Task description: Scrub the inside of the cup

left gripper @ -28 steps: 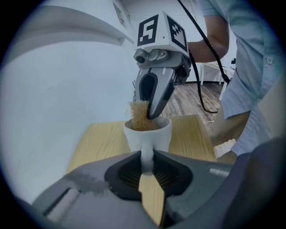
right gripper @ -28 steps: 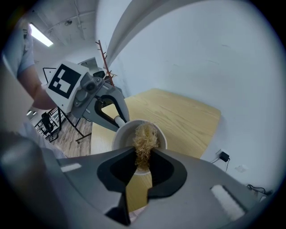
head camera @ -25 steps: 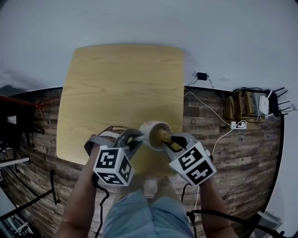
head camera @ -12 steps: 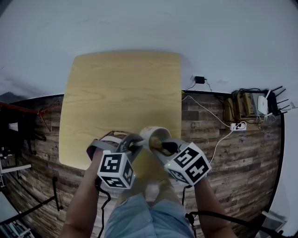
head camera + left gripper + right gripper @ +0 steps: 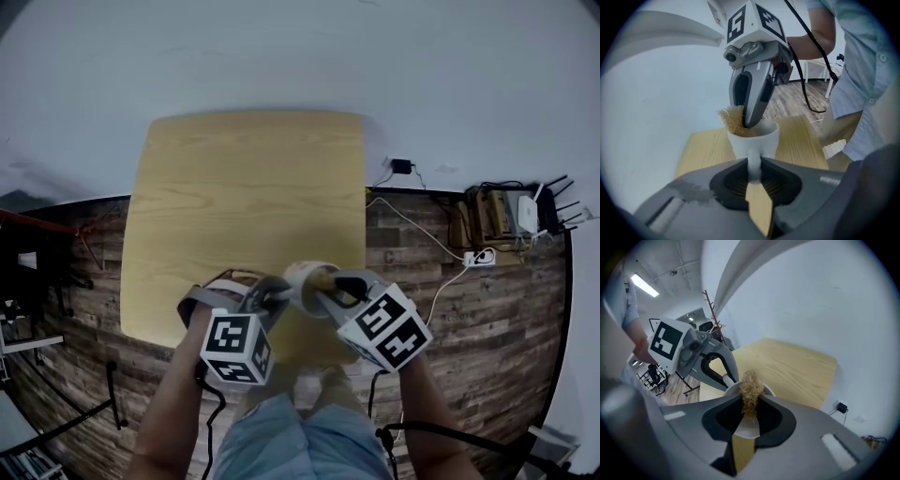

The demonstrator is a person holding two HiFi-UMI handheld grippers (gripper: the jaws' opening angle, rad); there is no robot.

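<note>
Jaws: my left gripper's (image 5: 753, 180) nearly together, clamped on the handle of the white cup (image 5: 752, 140), held over the bench's (image 5: 244, 187) near edge; my right gripper's (image 5: 747, 413) pinched on the fibrous scrubber (image 5: 751, 387), which has risen slightly, tuft now cresting the rim, so I judge an upstroke, scrubbing mid-course.

Cup: white ceramic cup (image 5: 753, 140), its handle clamped in the left gripper (image 5: 753, 174)
Scrubber: tan fibrous scrub pad (image 5: 732, 120) on the rim, at the right gripper (image 5: 748, 123) tips
Surface: pale wooden table (image 5: 802, 140)
</note>
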